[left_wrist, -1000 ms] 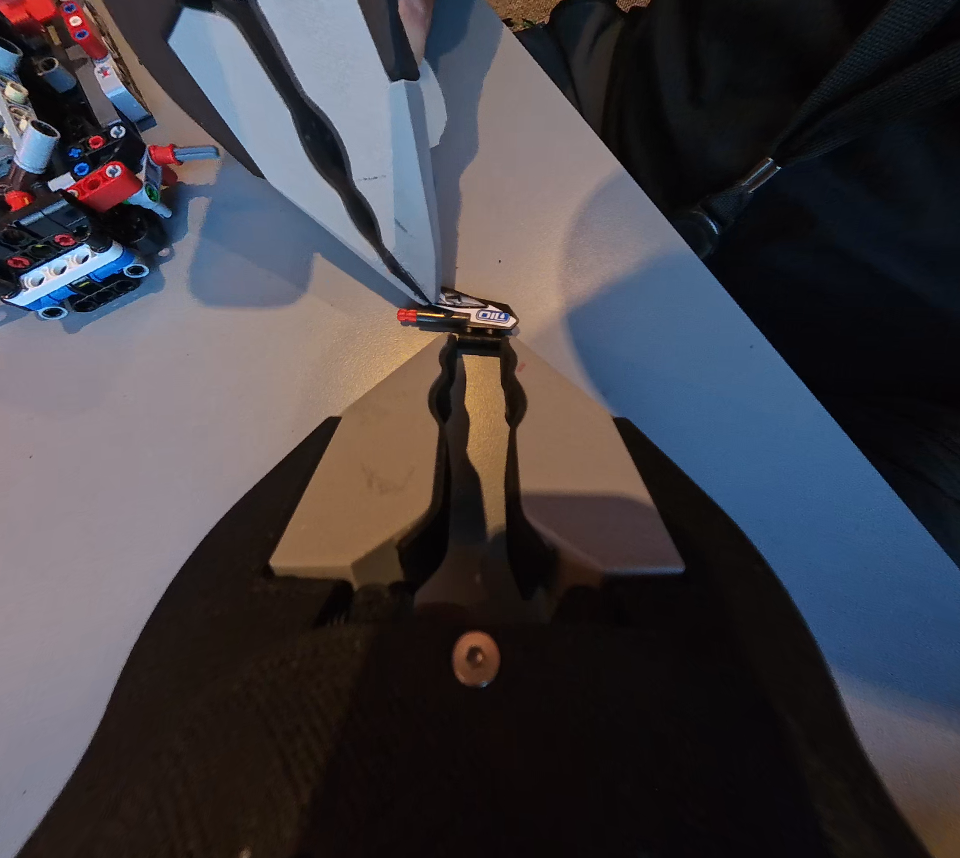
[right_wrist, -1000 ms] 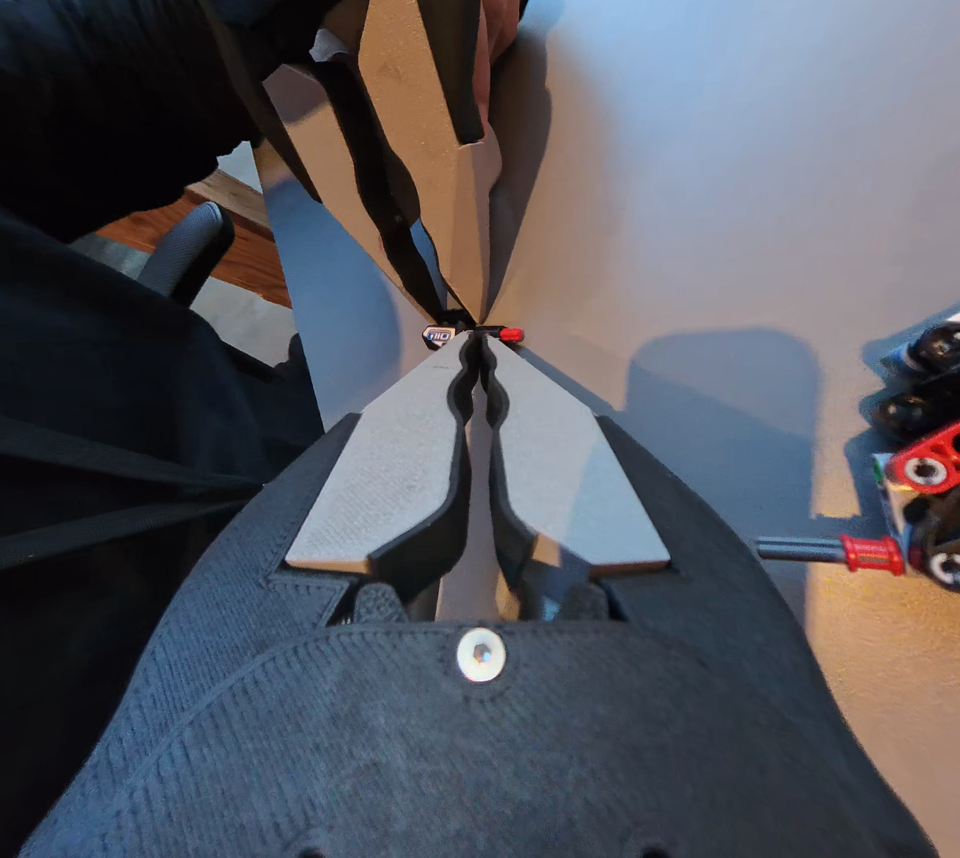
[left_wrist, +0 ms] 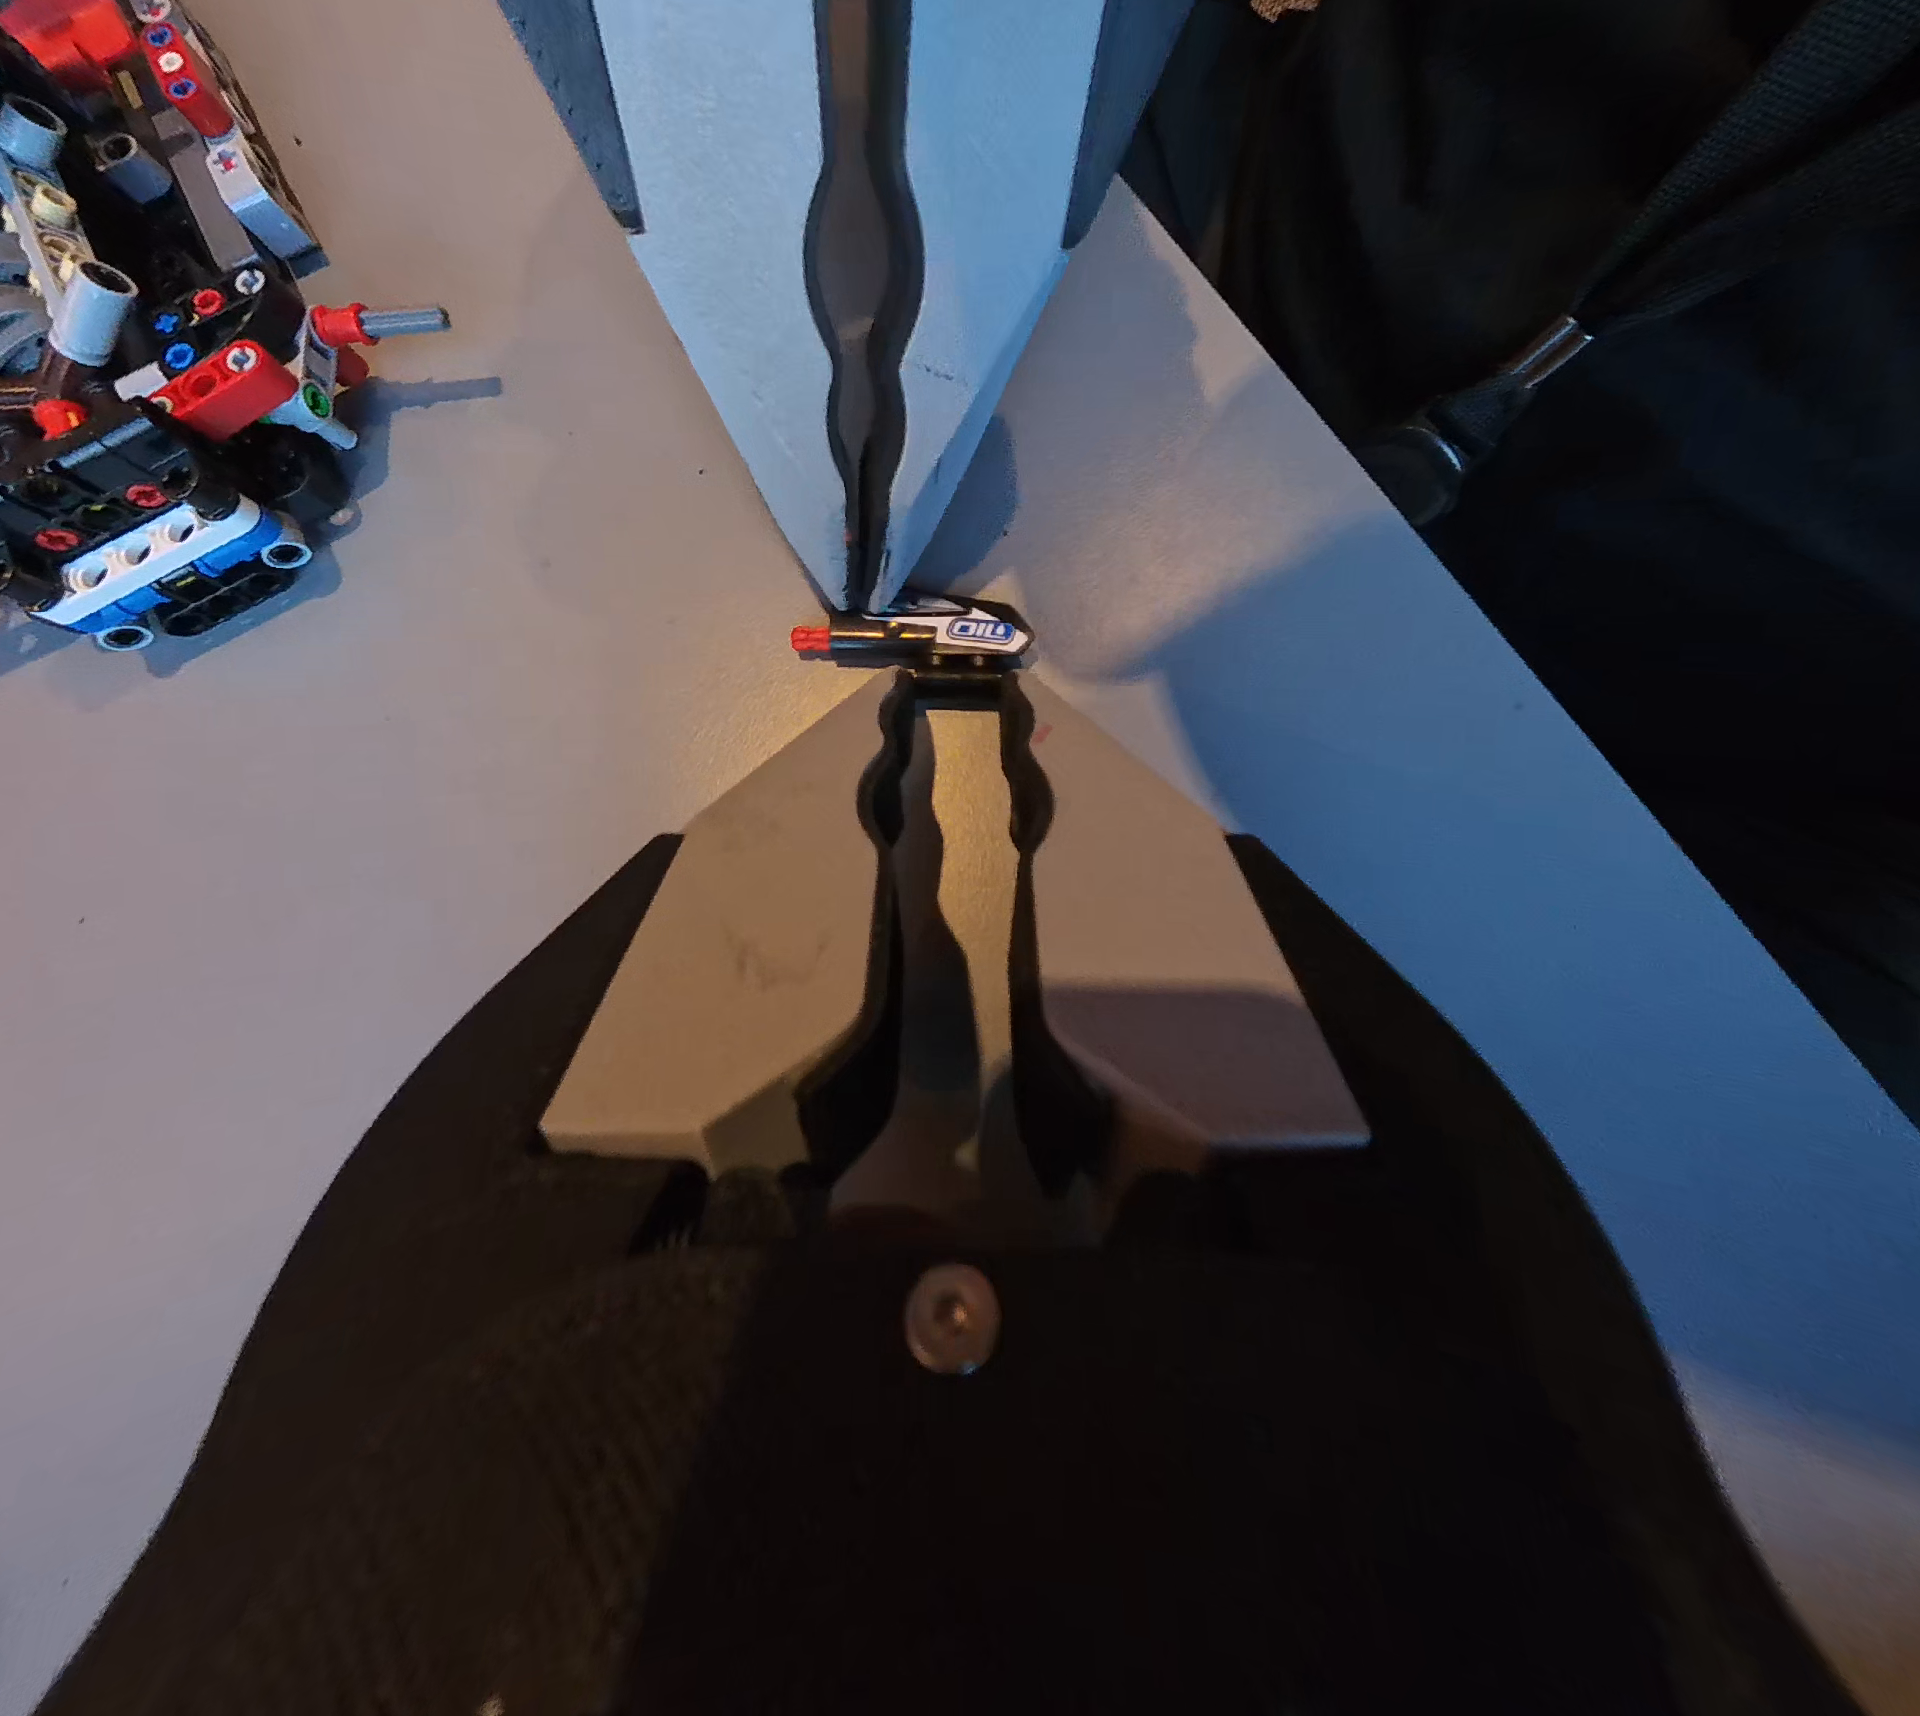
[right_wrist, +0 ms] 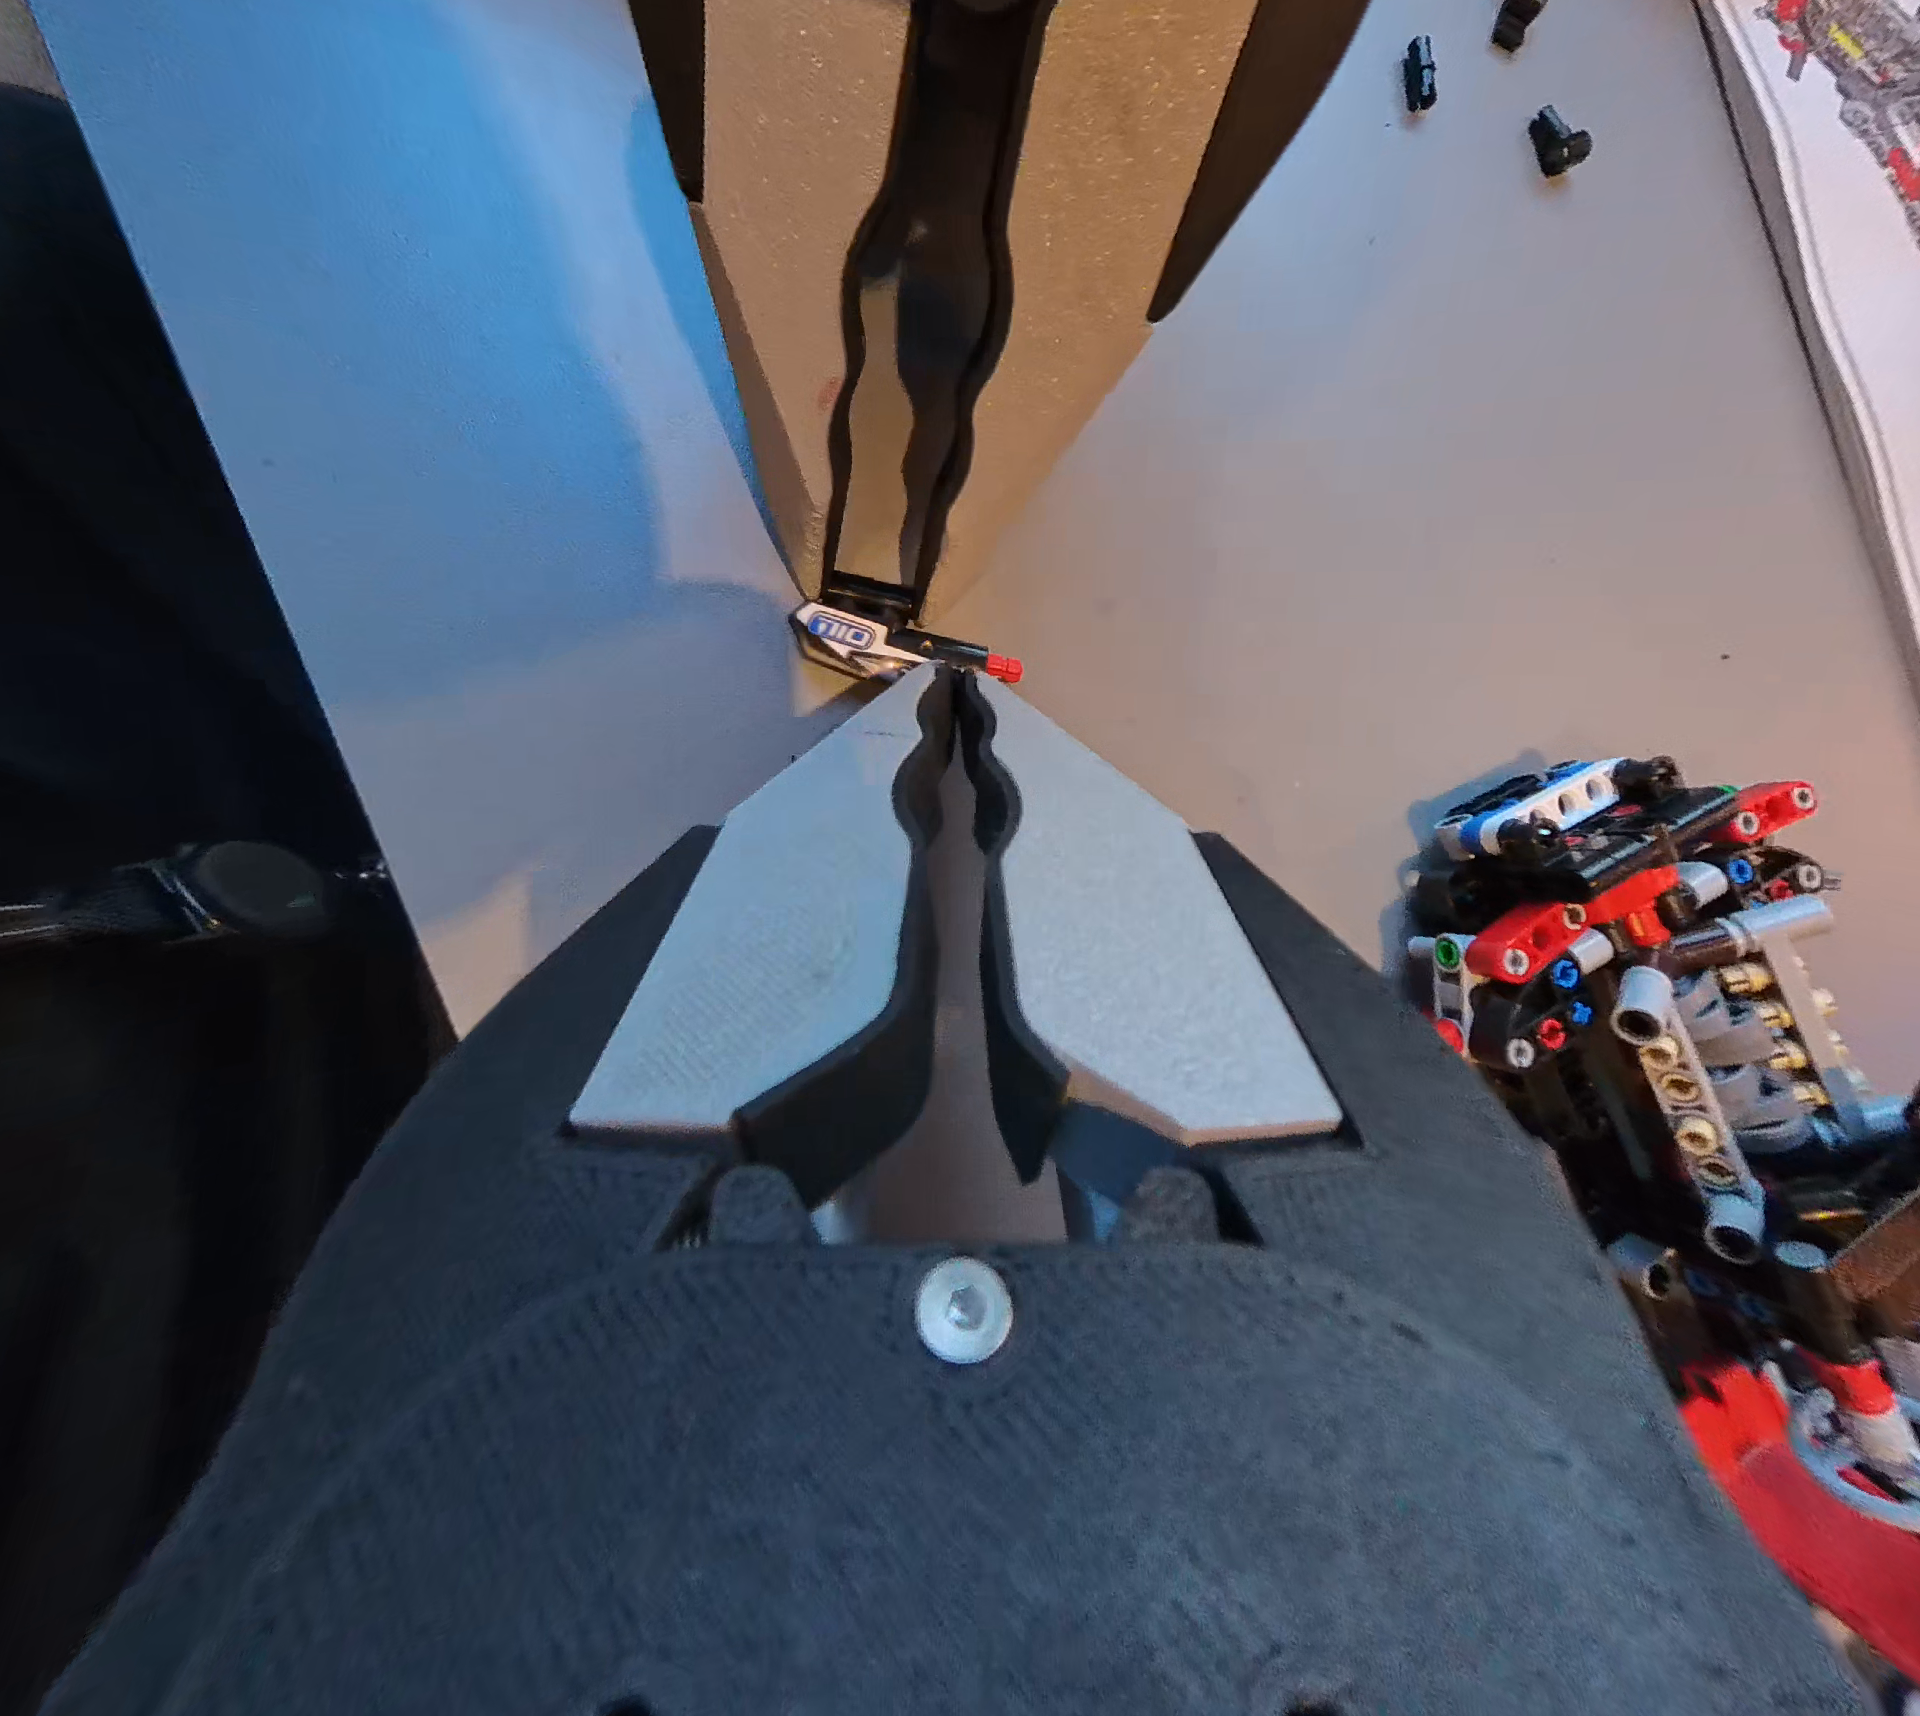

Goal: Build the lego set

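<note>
While the build is partly done, these lines run left to right in the left wrist view.
Model [left_wrist: 156, 378]: far left on the surface [left_wrist: 436, 731], a dense block of beams and pins; looks well along, not finished.
Panel [left_wrist: 935, 632]: centre, small stickered piece with a red-tipped pin; not yet on the model.
Left gripper [left_wrist: 954, 679]: jaws clamped on the panel.
Right gripper [left_wrist: 862, 601]: jaws nearly closed, pinching its pin end.
Loose pins [right_wrist: 1496, 25]: unused, far right in the right wrist view.

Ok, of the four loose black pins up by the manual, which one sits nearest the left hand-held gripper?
The thin upright one, leftmost of the four. The other three lie farther right, toward the manual.
</note>
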Tool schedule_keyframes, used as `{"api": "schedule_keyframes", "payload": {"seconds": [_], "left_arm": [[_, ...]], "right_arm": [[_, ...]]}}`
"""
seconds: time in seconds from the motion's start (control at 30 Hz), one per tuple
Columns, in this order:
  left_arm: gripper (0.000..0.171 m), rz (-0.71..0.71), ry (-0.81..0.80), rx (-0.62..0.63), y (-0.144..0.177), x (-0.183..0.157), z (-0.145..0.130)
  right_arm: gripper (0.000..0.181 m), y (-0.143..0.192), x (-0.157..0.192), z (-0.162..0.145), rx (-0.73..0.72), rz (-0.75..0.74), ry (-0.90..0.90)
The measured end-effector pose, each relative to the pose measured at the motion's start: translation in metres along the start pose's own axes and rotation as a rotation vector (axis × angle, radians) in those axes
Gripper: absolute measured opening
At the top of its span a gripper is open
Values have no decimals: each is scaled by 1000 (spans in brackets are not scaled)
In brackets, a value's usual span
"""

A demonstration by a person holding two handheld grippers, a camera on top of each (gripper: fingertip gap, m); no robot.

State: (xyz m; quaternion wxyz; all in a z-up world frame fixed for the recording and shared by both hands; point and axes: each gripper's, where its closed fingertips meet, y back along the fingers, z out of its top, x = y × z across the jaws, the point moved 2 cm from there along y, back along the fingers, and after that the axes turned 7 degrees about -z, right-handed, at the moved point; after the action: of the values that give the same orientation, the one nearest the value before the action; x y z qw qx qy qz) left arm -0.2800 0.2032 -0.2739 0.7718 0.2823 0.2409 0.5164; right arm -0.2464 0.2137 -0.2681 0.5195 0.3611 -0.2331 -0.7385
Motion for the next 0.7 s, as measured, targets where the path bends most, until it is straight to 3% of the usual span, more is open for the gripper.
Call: {"api": "schedule_keyframes", "payload": {"seconds": [0.37, 0.4, 0.5, 0.63, 0.7], "left_arm": [[12, -3, -2, 0, 0, 0, 0], [12, -10, -5, 0, -1, -1, 0], [12, -12, -1, -1, -1, -1, 1], [13, -12, -1, -1, -1, -1, 1], [13, -12, -2, -1, -1, -1, 1]], "right_arm": [[0, 0, -4, 3, -63, -53, 51], [11, 0, -8, 4, -71, -85, 57], [7, 3, -9, 8, -110, -81, 53], [13, 9, -39, 1, -106, -204, 6], [18, 12, -49, -3, -117, -174, -91]]}}
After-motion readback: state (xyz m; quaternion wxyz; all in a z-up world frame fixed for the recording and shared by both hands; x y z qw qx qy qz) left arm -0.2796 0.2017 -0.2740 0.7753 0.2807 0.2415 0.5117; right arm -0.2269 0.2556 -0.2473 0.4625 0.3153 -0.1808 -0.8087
